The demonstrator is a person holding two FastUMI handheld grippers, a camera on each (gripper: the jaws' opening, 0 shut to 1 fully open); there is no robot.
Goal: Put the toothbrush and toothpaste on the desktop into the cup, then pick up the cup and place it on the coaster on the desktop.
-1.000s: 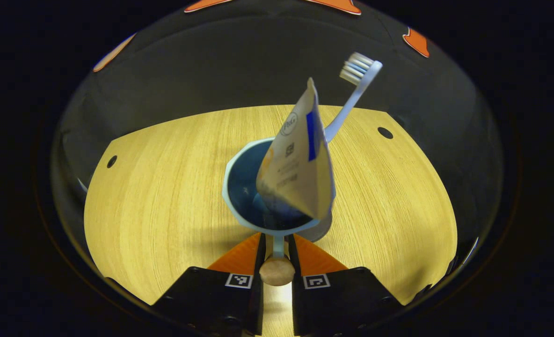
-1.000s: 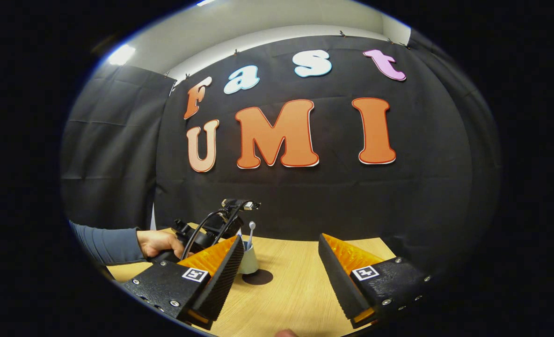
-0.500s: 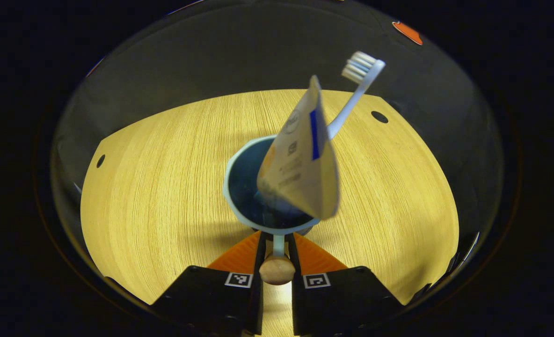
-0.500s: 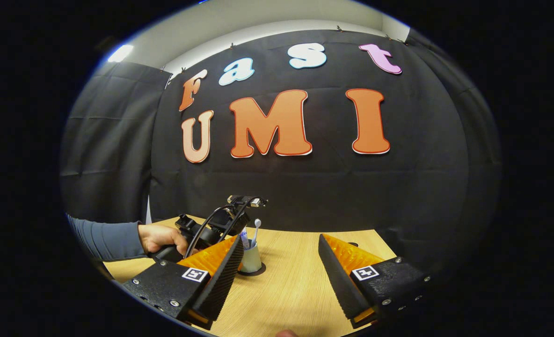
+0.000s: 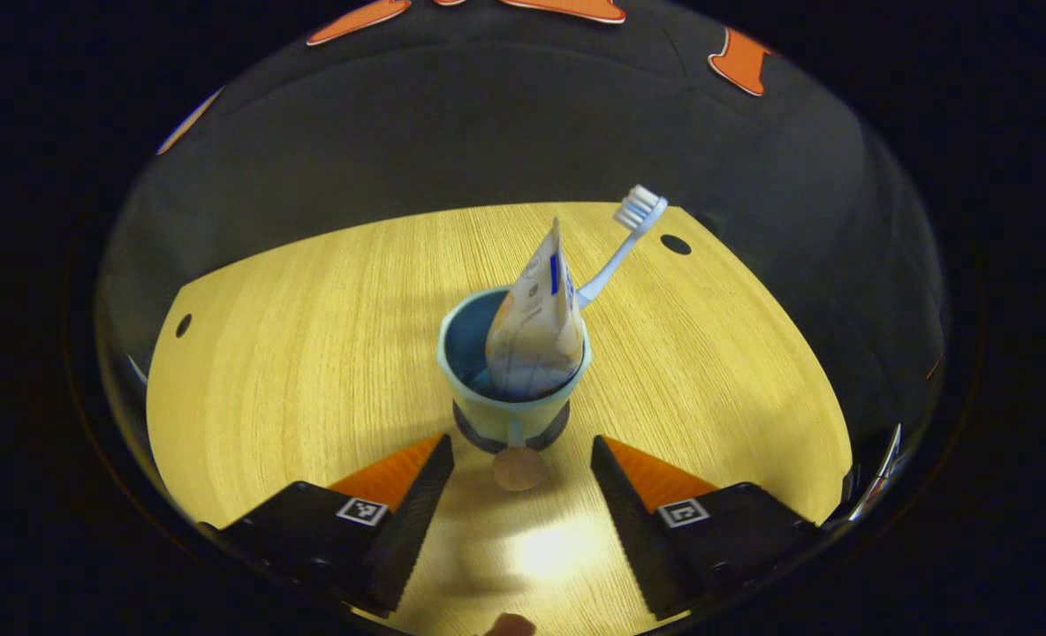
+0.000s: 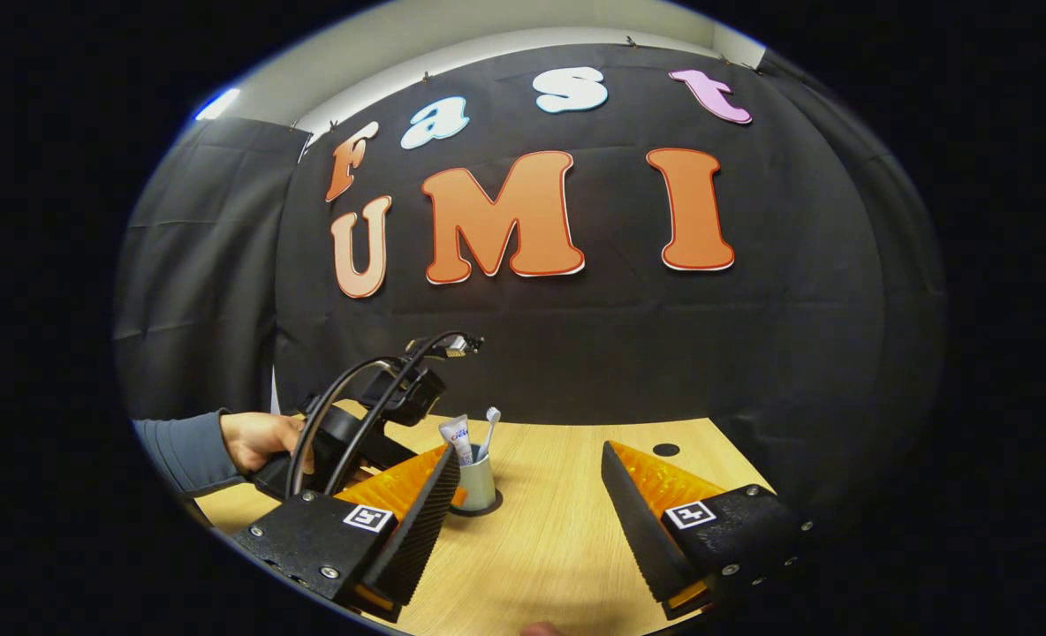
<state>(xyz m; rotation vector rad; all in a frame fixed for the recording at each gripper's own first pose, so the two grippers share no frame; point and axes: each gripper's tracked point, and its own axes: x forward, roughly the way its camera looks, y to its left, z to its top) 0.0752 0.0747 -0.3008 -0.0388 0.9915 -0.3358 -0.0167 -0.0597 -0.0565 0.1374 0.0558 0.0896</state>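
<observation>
Standing on the dark coaster (image 5: pixel 510 437), the cup (image 5: pixel 512 389) now rests on the tabletop (image 5: pixel 311 353) with the toothpaste (image 5: pixel 536 331) and toothbrush (image 5: pixel 620 247) upright inside it. Half a second ago the left tongs (image 5: pixel 520 495) were clamped on the cup's handle, whose round knob (image 5: pixel 518 468) sat between the two fingers. Now those fingers stand spread wide apart, holding nothing, and the knob lies free in the gap ahead of them. The cup also appears smaller and farther off than before, which indicates the left tongs have drawn back after letting go.

From the right gripper view, the cup (image 6: pixel 477 481) sits squarely over the coaster (image 6: pixel 479 508), with a thin dark rim showing around its base. A hand (image 6: pixel 253 437) holds the left tongs just beside the cup. The right tongs (image 6: pixel 532 530) hang spread wide and empty, well apart from the cup, as they did a second ago.

Judged from this layout, both loading steps and the placement are done. The remaining concern is clearance: withdrawal of the left tongs should proceed straight back to avoid catching the knob and tipping the cup.
</observation>
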